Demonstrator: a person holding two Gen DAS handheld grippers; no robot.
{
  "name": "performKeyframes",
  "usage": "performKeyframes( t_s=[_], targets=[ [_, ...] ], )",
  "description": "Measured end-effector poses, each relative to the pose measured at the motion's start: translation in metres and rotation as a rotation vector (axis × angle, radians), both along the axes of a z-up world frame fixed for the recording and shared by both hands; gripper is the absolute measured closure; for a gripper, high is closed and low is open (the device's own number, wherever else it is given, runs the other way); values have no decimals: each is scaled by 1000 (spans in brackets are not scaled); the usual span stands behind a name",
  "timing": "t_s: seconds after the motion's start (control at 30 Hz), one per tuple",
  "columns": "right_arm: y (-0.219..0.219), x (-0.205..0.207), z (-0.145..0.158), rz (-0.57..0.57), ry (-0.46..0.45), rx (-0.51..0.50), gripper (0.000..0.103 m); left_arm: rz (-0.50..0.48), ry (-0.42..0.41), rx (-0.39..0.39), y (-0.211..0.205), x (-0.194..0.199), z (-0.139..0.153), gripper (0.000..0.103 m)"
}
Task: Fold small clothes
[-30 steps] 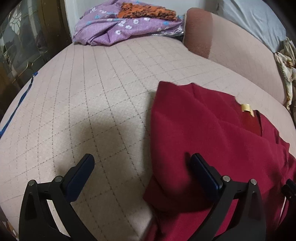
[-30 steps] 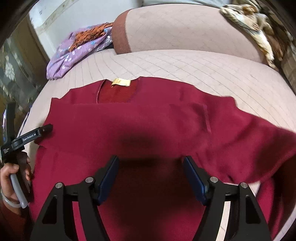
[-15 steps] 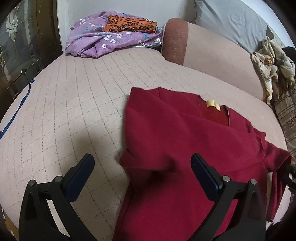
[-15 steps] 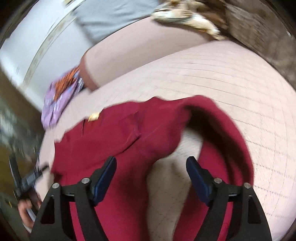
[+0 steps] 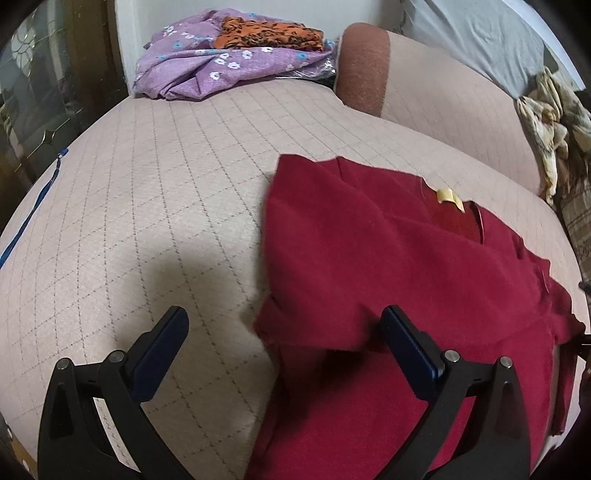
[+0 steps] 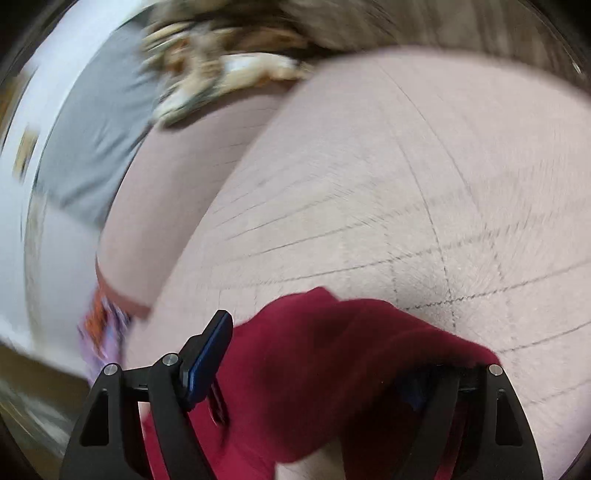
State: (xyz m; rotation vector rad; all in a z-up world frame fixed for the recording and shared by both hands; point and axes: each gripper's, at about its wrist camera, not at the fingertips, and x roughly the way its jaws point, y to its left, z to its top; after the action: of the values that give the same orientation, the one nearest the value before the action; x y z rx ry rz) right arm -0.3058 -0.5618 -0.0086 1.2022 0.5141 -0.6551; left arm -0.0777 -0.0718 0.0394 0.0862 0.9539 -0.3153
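Quilted pink bed (image 5: pixel 155 206), red shirt (image 5: pixel 388 266) beneath wide-apart left tool (image 5: pixel 284 343); bunched between just-narrowing right tool (image 6: pixel 314 365), grip unclear.

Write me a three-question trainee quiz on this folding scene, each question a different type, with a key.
1. Multiple choice: what colour is the tag at the neckline of the red garment? A yellow, B white, C blue.
2. True or false: the left gripper is clamped shut on the red garment.
3. Short answer: what lies on top of the purple floral cloth?

Key: 1 A. 2 False: its jaws stand wide open above the cloth's edge. 3 An orange-and-black cloth.
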Motion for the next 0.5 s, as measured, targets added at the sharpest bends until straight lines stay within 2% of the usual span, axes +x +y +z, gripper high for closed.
performKeyframes(
  t_s=[0.03,0.07,0.1,0.13,0.23,0.3,0.37,0.43,0.5],
  targets=[
    [1,3,3,9,13,-29,47,5,-2,-1,1,1,0,0],
    [7,7,12,35,31,-98,59,11,-4,-2,3,2,1,0],
    [16,13,27,77,48,-190,75,18,-6,-5,5,3,2,0],
    [30,20,42,128,62,-288,80,24,-8,-11,6,3,3,0],
    [63,36,71,253,38,-407,85,49,-21,-39,13,5,7,0],
    [96,49,91,361,-11,-460,89,68,-29,-53,17,6,9,0],
    [142,69,107,509,-39,-528,90,88,-30,-64,22,9,9,0],
    [197,91,111,687,-48,-588,91,107,-22,-78,27,12,8,0],
    [242,111,98,837,-39,-596,89,115,-13,-86,29,14,6,0]
  ],
)
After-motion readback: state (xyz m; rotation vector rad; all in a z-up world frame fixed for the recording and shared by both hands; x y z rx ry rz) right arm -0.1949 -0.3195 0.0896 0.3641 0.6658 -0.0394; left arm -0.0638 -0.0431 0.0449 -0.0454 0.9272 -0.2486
